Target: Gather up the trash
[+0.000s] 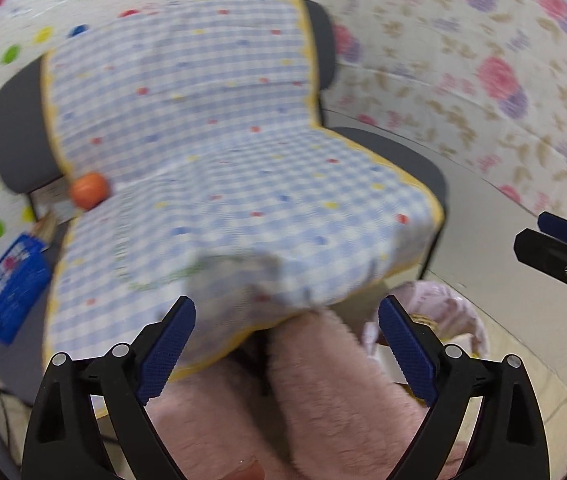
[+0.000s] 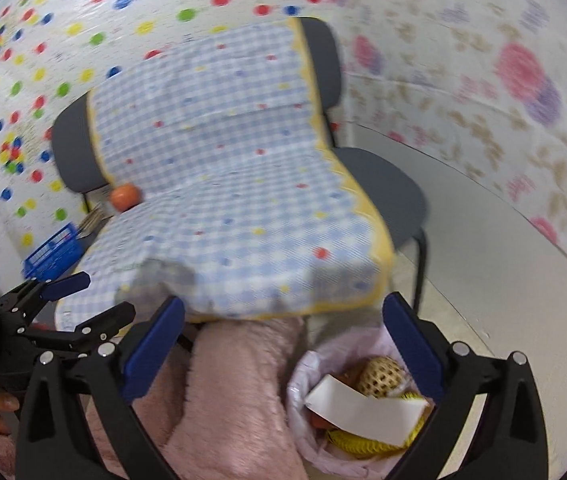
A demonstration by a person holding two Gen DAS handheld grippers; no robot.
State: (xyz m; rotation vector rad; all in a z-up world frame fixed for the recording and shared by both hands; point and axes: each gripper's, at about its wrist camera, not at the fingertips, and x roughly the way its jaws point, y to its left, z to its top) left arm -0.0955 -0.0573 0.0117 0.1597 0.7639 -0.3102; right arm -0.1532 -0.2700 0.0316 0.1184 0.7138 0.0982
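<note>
A small bin lined with a pale pink bag (image 2: pixel 303 364) stands on the floor below the chair's front; it also shows in the left wrist view (image 1: pixel 463 312). Inside lie a white card (image 2: pixel 363 412), a tan foam net (image 2: pixel 381 376) and a yellow net (image 2: pixel 347 440). A crumpled clear wrapper (image 1: pixel 235 276) (image 2: pixel 163 276), blurred, rests on the seat's front edge. My left gripper (image 1: pixel 287 344) is open and empty above the person's knees. My right gripper (image 2: pixel 283 344) is open and empty just above and left of the bin.
A grey chair (image 1: pixel 15 136) carries a blue checked cloth (image 2: pixel 223 200) with an orange ball (image 1: pixel 88 190) at the seat's back left. A blue basket (image 1: pixel 7 292) sits left of the chair. Pink fluffy legs (image 2: pixel 235 392) fill the foreground. Patterned sheets cover the walls.
</note>
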